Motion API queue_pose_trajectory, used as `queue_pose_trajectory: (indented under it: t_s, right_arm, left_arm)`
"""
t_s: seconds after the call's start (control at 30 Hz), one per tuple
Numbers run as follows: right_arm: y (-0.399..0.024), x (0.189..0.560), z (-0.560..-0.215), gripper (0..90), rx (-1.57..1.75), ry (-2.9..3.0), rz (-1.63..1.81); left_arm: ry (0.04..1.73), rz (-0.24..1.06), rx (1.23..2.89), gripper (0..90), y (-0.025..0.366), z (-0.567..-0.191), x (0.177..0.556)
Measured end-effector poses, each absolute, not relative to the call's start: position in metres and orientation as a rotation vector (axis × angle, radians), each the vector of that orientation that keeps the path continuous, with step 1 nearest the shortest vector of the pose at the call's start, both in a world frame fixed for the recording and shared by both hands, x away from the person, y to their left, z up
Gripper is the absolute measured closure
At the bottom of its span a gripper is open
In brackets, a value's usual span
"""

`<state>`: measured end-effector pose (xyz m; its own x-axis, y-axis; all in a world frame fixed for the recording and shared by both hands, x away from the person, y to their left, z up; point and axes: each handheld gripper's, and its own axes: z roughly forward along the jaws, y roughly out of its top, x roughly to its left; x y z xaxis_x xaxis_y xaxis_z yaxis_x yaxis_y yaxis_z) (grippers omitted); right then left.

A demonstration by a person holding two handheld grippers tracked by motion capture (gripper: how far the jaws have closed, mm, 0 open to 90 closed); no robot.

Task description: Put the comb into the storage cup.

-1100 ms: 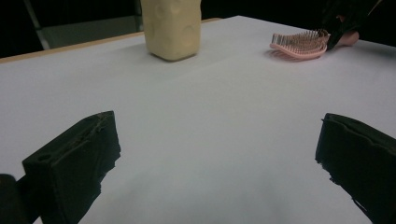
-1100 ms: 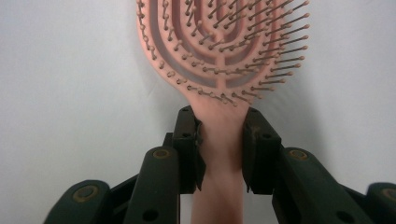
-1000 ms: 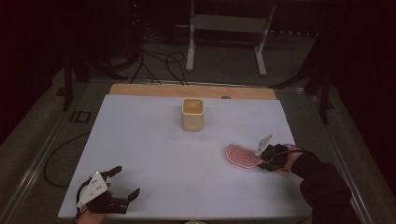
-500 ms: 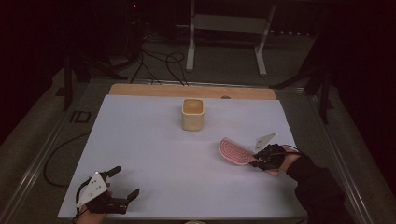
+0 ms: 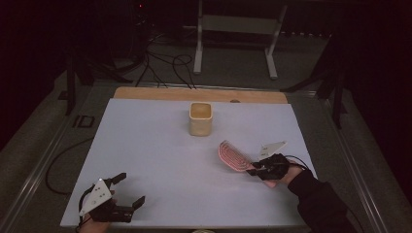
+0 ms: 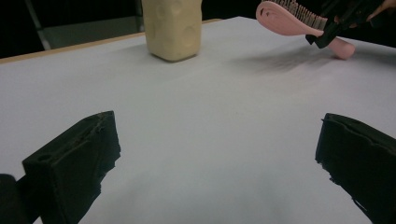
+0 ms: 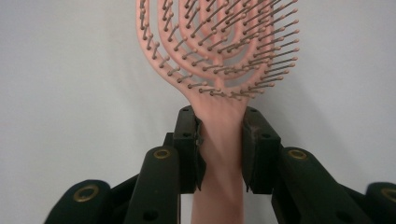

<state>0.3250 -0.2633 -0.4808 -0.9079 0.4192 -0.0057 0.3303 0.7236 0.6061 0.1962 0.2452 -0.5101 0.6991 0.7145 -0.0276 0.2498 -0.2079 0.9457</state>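
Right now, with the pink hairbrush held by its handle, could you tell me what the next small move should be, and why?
Probably carry the pink hairbrush a little farther toward the beige cup. The right gripper is clamped on its handle, the brush head is lifted off the table, and the cup stands open and upright beyond it.

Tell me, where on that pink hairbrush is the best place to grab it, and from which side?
By the handle, just below the head, coming in from the handle end. The pink hairbrush narrows there to a smooth neck that fits between two jaws, while its wide head is covered in bristles. That is how the right gripper holds it, its pads pressing the neck from both sides, bristles facing up.
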Motion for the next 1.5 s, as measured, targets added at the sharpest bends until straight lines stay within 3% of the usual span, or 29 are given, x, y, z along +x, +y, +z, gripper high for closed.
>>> queue_pose_trajectory:
  t_s: [0.7, 1.5]
  right_arm:
    - [-0.243, 0.304, -0.476, 71.0, 0.924, 2.541, 1.164]
    - [-0.241, 0.268, -0.473, 71.2, 1.043, 2.254, 1.268]
  left_arm:
    - [0.77, 0.511, 1.777, 0.4, 0.245, -0.51, 0.196]
    - [0.766, 0.514, 1.78, 0.4, 0.246, -0.51, 0.196]
